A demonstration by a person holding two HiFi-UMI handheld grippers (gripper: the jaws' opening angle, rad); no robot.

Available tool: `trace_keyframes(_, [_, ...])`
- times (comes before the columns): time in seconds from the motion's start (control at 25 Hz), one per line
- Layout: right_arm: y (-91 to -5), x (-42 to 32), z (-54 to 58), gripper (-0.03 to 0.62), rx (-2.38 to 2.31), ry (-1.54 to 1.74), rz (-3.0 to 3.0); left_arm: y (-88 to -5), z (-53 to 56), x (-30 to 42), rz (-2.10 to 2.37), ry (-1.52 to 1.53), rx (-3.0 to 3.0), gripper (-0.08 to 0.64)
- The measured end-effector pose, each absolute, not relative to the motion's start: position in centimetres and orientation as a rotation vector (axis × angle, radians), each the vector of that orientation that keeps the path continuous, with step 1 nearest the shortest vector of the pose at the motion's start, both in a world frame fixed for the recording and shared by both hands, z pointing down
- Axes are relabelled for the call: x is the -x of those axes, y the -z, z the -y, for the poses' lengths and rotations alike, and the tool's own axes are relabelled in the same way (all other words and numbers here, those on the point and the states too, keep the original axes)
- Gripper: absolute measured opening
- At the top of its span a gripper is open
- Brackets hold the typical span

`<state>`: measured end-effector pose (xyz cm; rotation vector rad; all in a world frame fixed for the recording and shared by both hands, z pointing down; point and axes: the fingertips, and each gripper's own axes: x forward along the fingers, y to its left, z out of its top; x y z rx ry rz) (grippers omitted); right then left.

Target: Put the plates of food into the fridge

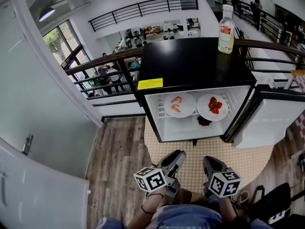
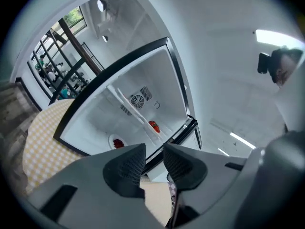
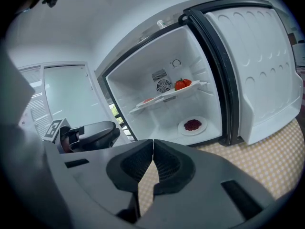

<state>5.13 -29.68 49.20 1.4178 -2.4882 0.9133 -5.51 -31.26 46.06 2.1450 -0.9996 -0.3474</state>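
Note:
A small black fridge (image 1: 190, 61) stands open with its door (image 1: 271, 123) swung to the right. On its shelf sit a plate of shrimp (image 1: 179, 104) and a plate of strawberries (image 1: 213, 107). A plate of dark red food (image 1: 204, 121) lies on the fridge floor below. In the right gripper view I see that dark plate (image 3: 192, 125) and the strawberries (image 3: 182, 84). Both grippers hang low in front of the fridge, well short of it. My left gripper (image 1: 177, 155) (image 2: 154, 149) is open with nothing between its jaws. My right gripper (image 1: 209, 161) (image 3: 153, 144) is shut and empty.
A clear bottle (image 1: 226, 30) with a white cap stands on the fridge top at the back right. A yellow checkered mat (image 1: 248, 161) lies before the fridge on wooden flooring (image 1: 119, 147). A white wall (image 1: 43, 128) rises at left; a railing (image 1: 95, 66) runs behind.

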Motion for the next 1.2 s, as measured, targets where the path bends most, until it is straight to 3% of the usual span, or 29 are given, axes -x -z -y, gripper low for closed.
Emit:
trace_keyframes(0.24, [-49.6, -1.5, 26.8, 0.018, -1.396, -0.912, 2.487, -47.2, 27.3, 8.3, 1.046, 0.158, -2.272, 0.126])
trace_keyframes(1.2, [-53.3, 6.8, 11.6, 0.018, -1.481, -1.003, 2.325, -50.4, 13.7, 14.6, 0.898, 0.01, -2.364, 0.126])
